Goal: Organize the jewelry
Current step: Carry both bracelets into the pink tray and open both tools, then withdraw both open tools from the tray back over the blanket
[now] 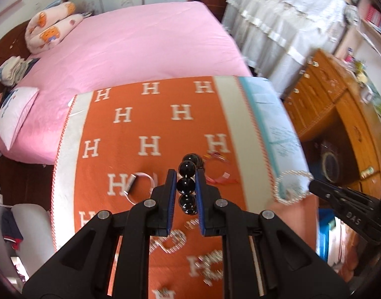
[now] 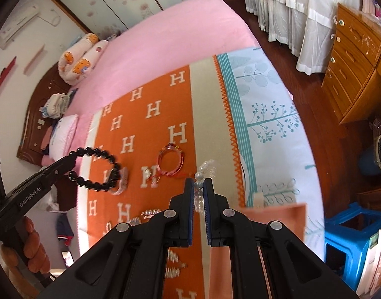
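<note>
Both grippers held beads: left gripper pinched my glossy black bead bracelet, right gripper nipped pale pearly bracelet, lower centre.

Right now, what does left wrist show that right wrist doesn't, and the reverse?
Left wrist only: the pearl bracelet as a full ring in the right tool. Right wrist only: the black bracelet as a full loop in the left tool, and a blue stool. Both: the orange blanket, red bangle, pink bed.
</note>
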Available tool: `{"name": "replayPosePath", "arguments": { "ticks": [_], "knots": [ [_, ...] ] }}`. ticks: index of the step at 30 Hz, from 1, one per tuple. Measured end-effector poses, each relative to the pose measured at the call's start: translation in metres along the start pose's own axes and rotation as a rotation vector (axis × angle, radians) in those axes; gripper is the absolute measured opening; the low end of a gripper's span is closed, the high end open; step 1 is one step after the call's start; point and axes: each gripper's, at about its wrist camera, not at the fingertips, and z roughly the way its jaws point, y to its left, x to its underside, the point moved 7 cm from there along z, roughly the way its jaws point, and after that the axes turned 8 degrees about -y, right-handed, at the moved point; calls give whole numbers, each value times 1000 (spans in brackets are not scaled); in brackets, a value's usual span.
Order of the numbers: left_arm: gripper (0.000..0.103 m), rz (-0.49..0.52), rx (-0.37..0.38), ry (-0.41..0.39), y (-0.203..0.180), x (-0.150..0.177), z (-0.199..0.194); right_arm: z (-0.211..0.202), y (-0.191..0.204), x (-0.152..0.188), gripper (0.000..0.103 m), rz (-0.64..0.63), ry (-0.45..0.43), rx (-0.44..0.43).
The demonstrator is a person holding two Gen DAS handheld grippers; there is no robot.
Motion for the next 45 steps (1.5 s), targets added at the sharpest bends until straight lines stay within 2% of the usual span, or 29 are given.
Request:
{"name": "replayPosePath", "arguments": {
  "ticks": [7,11,15,21,24,30,32,34,35,37,45],
  "knots": [
    [12,138,101,-2,-81,33,-58,-64,-12,52,7,-17,-2,-15],
    [12,214,171,20,-135,58,-78,-78,-27,86,7,-11,25,1],
    [12,272,230,50,-177,79,-82,-85,-44,124,7,3,67,20],
    [12,326,303,120,-219,112,-56,-73,-65,164,7,17,132,38],
    [12,344,303,154,-228,127,-34,-66,-73,177,7,24,154,48],
    [13,354,245,253,-222,151,10,-53,-90,187,11,33,187,105],
    [15,337,243,292,-219,157,16,-51,-94,188,23,39,188,120],
    [22,326,237,309,-214,159,20,-51,-97,188,29,44,184,126],
    [28,321,232,312,-212,160,20,-51,-98,187,30,41,178,126],
    [31,310,230,310,-209,158,18,-51,-98,185,30,34,178,127],
    [31,299,197,258,-190,147,-5,-50,-76,171,30,-16,179,119]
  ]
}}
